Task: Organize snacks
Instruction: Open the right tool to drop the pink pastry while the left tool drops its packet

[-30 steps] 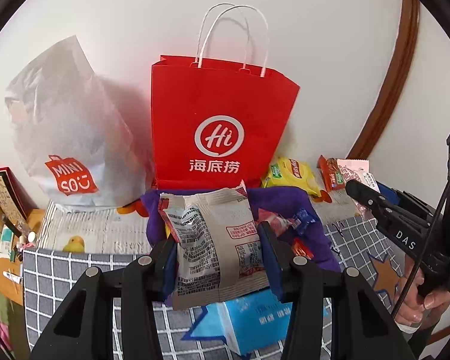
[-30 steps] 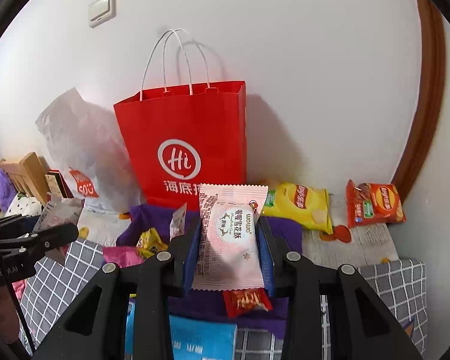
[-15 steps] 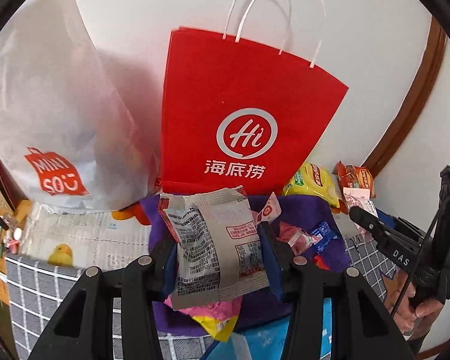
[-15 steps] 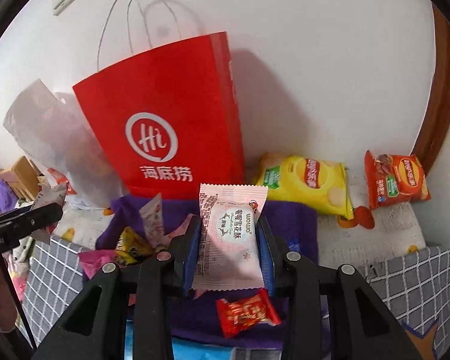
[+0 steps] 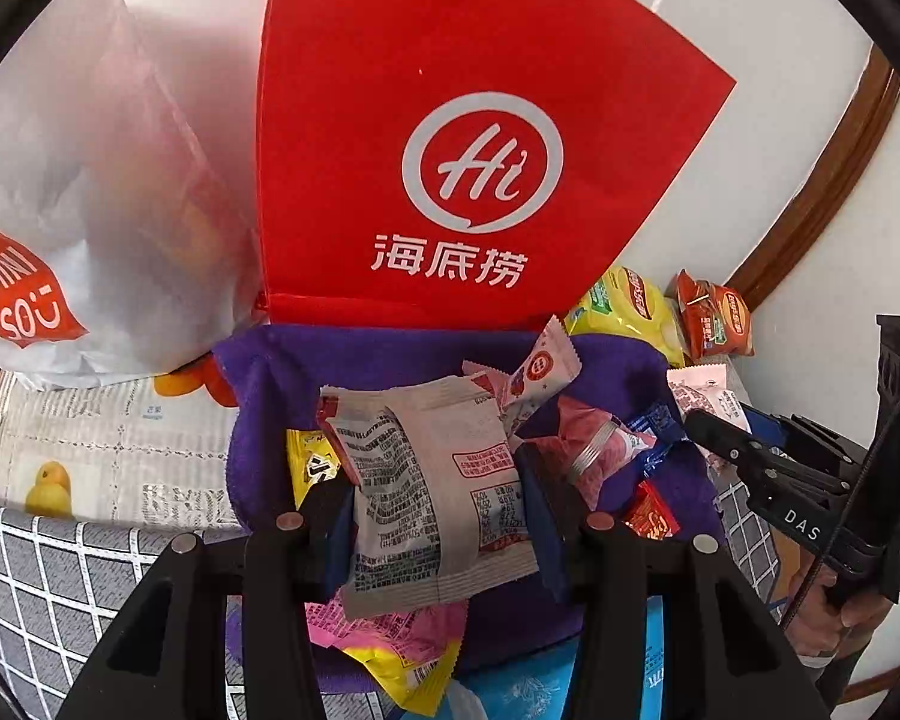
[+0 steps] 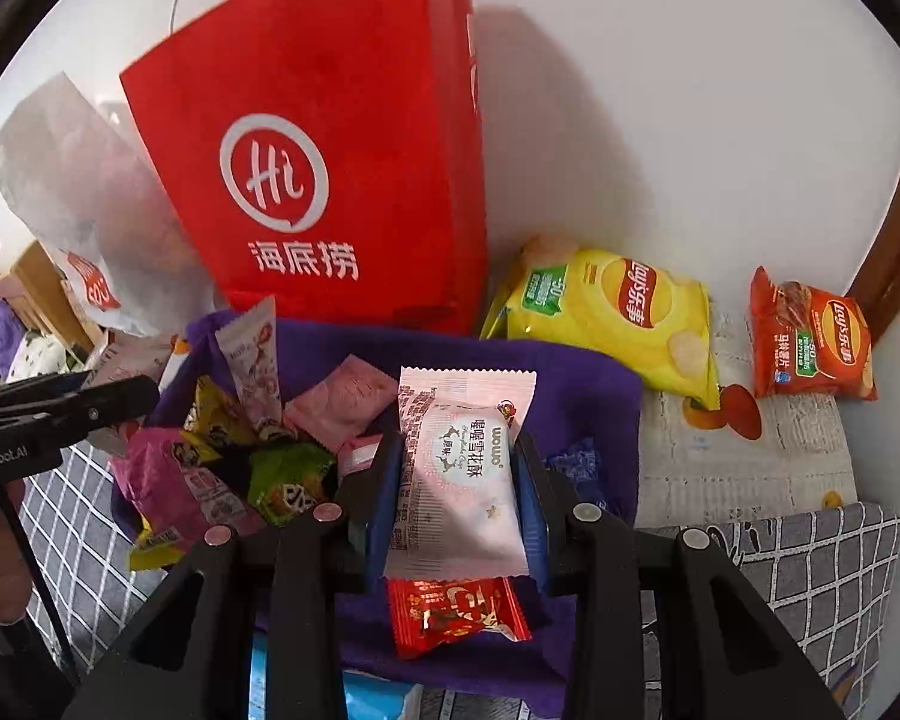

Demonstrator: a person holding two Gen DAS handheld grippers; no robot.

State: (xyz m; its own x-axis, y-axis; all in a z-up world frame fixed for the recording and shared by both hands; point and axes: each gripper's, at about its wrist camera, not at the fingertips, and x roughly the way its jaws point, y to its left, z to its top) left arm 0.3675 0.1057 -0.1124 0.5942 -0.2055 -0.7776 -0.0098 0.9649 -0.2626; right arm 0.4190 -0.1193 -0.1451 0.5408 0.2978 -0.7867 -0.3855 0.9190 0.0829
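My left gripper (image 5: 435, 498) is shut on a grey snack packet (image 5: 432, 480) with its printed back showing. It holds the packet above a purple cloth (image 5: 282, 372) strewn with several small snack packets. My right gripper (image 6: 459, 480) is shut on a pink and white snack packet (image 6: 462, 468) over the same purple cloth (image 6: 570, 378). A red paper bag (image 5: 480, 150) with a white Hi logo stands against the wall just behind the cloth; it also shows in the right wrist view (image 6: 330, 150). The right gripper shows at the right edge of the left wrist view (image 5: 768, 468).
A translucent white Miniso bag (image 5: 78, 180) stands left of the red bag. A yellow Lay's chip bag (image 6: 618, 312) and an orange Lay's bag (image 6: 810, 336) lie by the wall at the right. A grey checked cloth (image 6: 810, 570) covers the table front. A blue pack (image 5: 528, 684) lies below the purple cloth.
Both grippers have moved forward toward the red bag and over the purple cloth, each still holding its packet. The red bag now fills more of both views.
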